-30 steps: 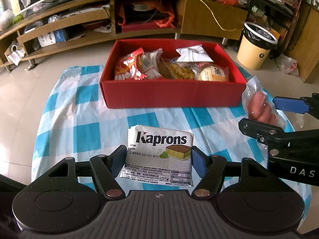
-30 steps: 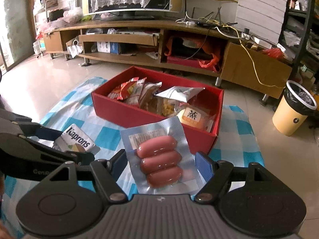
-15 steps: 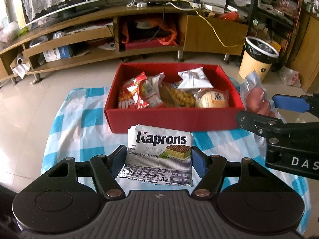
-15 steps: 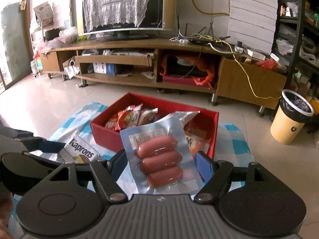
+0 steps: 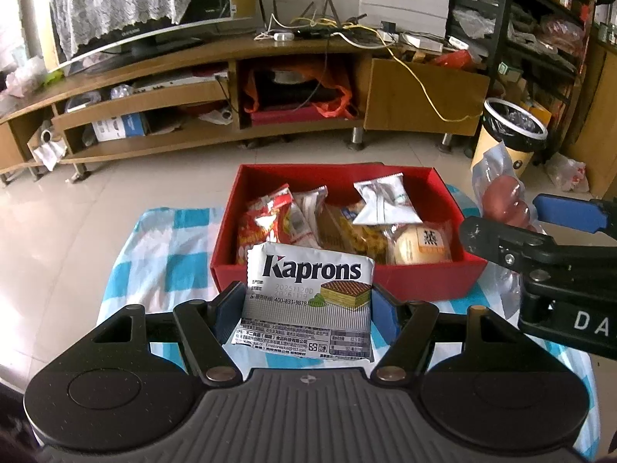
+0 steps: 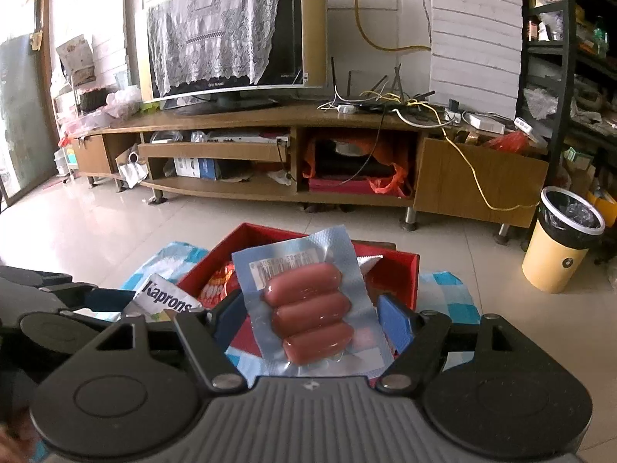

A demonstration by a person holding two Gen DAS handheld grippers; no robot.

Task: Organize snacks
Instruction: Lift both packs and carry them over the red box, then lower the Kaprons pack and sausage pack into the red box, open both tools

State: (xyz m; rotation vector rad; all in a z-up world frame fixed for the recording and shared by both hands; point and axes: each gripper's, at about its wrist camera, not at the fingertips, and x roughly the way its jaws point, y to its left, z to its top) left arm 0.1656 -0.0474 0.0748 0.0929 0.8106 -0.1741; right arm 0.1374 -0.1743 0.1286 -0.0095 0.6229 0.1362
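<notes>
Closest to the left wrist camera, the left gripper (image 5: 308,301) is clamped on the Kaprons wafer pack (image 5: 308,297), one blue pad on each side edge. The pack stands upright between the fingers, logo facing the lens, and its top edge overlaps the near wall of the red box (image 5: 424,274) in the picture. How high it's held over the checked cloth (image 5: 166,266) I can't really tell.

Same story on the right wrist camera: the right gripper (image 6: 312,316) is closed on the sausage pack (image 6: 308,305), a clear vacuum pouch with three sausages stacked one above the other. It's pinched at the sides and tilts a little to the left at the top. It covers most of the red box (image 6: 405,270) behind it.

What each view adds: the left camera looks down into the box, so you can see the contents, a red snack bag (image 5: 266,223) on the left, a silver packet (image 5: 385,200) lying on top of the rest, and a round bun in wrap (image 5: 420,243) on the right. The right camera shows almost none of that, only a sliver of red bag. The left view also catches the right gripper (image 5: 501,216) from the side, just right of the box. The right view catches the Kaprons wafer pack (image 6: 166,301) at its lower left.

Farther back sits the TV stand (image 5: 293,61), with the yellow bin (image 6: 559,247) off to the right.
</notes>
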